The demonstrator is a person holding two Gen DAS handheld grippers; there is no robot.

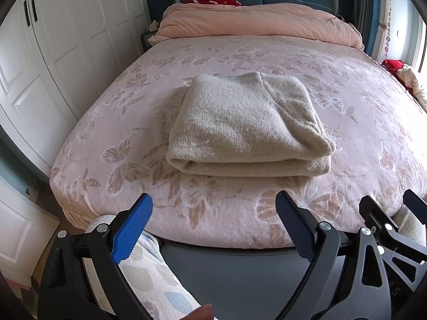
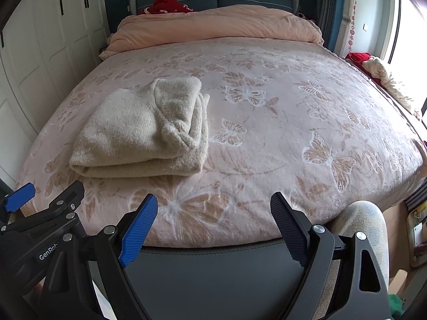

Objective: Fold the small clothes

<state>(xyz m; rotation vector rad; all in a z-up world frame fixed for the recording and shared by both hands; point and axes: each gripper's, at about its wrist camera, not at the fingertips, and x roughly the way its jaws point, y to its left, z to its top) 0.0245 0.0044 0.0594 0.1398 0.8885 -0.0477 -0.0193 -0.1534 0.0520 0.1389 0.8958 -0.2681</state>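
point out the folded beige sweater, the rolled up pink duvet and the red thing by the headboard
folded beige sweater [image 1: 248, 122], left wrist view, middle of its top layer
rolled up pink duvet [image 1: 256, 21], left wrist view, centre of the roll
red thing [image 2: 166, 5], right wrist view, the part showing above the duvet

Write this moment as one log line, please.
garment: beige sweater folded on bed | left gripper open, empty | right gripper open, empty | both short of sweater

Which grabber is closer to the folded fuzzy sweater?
Left. The left gripper sits straight in front of the beige sweater; from the right gripper, the sweater lies off to the left.
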